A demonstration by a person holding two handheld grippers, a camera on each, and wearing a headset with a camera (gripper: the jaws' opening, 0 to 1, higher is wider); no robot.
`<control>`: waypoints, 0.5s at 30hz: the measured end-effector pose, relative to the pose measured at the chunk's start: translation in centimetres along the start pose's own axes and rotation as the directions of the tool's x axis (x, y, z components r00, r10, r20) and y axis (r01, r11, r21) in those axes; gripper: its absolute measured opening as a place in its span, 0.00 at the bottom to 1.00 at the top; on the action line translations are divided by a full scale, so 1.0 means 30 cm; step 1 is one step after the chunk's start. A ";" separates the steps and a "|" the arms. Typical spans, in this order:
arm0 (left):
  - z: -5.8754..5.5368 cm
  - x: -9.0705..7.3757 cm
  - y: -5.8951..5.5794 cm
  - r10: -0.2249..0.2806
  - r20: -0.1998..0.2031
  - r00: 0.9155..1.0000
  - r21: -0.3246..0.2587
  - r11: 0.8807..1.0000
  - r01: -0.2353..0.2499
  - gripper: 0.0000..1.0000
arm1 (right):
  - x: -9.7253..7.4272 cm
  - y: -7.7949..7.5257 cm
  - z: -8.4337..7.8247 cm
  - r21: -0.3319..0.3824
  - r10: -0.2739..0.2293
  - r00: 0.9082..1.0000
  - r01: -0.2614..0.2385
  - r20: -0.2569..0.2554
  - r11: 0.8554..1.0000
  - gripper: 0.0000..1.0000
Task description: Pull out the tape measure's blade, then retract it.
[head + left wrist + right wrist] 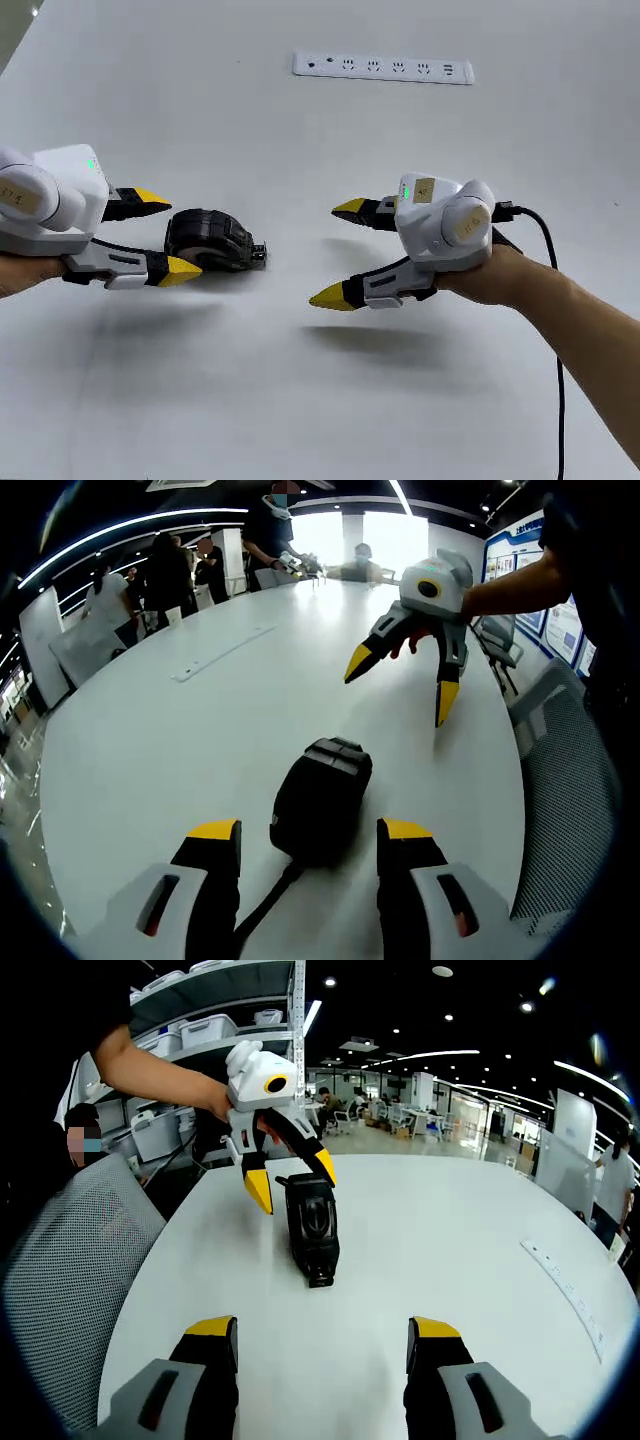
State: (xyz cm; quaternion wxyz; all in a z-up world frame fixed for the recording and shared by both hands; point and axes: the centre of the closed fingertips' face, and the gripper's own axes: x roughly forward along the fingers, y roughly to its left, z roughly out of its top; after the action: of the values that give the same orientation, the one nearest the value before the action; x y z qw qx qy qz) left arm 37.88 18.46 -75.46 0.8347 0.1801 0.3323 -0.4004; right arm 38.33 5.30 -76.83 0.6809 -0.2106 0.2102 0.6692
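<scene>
Head view: logged a black rubber-cased tape measure (pixel 208 240) lying on the plain white counter (pixel 300 380), left of centre. Found the white, yellow-tipped left tool (pixel 178 237) released, jaws spread to either side of the case's rear end, not pinching it. Saw the blade tip end facing the matching right tool (pixel 328 254), also released and holding nothing, apart from the case. Noted a white multi-socket power strip (pixel 383 67) at the far edge and a thin black cable (pixel 555 300) trailing behind the right hand.

Left gripper view: caught the tape measure (pixel 320 800) between the spread jaws of the left tool (pixel 310 830), with a gap on each side. Spotted a thin black strap (pixel 265 910) running back from the case. Marked the right tool (pixel 400 692) beyond it above the counter (pixel 180 750), jaws wide. Picked out the power strip (pixel 222 652) far left.

Right gripper view: placed the tape measure (pixel 312 1220) ahead of the gaping right tool (pixel 322 1327), well apart from it. Saw the left tool (pixel 292 1188) straddling its far end. Noted the counter (pixel 450 1260), the power strip (pixel 565 1285) at right and a grey mesh chair (pixel 70 1250) at left.
</scene>
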 end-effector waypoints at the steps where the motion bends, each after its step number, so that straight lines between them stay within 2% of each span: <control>1: 0.000 0.002 0.001 -0.003 -0.003 1.000 0.007 1.000 0.003 0.50 | 0.006 -0.001 0.003 -0.006 0.006 1.000 -0.006 -0.001 1.000 0.66; 15: -0.004 0.026 -0.004 -0.064 -0.031 0.997 0.061 0.996 0.066 0.41 | 0.077 -0.008 0.034 -0.062 0.054 0.999 -0.055 -0.008 0.997 0.53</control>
State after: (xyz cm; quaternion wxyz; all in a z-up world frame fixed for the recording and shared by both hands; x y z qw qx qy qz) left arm 38.09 18.02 -76.09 0.8104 0.2008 0.3374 -0.4348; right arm 38.60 7.79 -77.30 0.6550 -0.2278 0.1970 0.6930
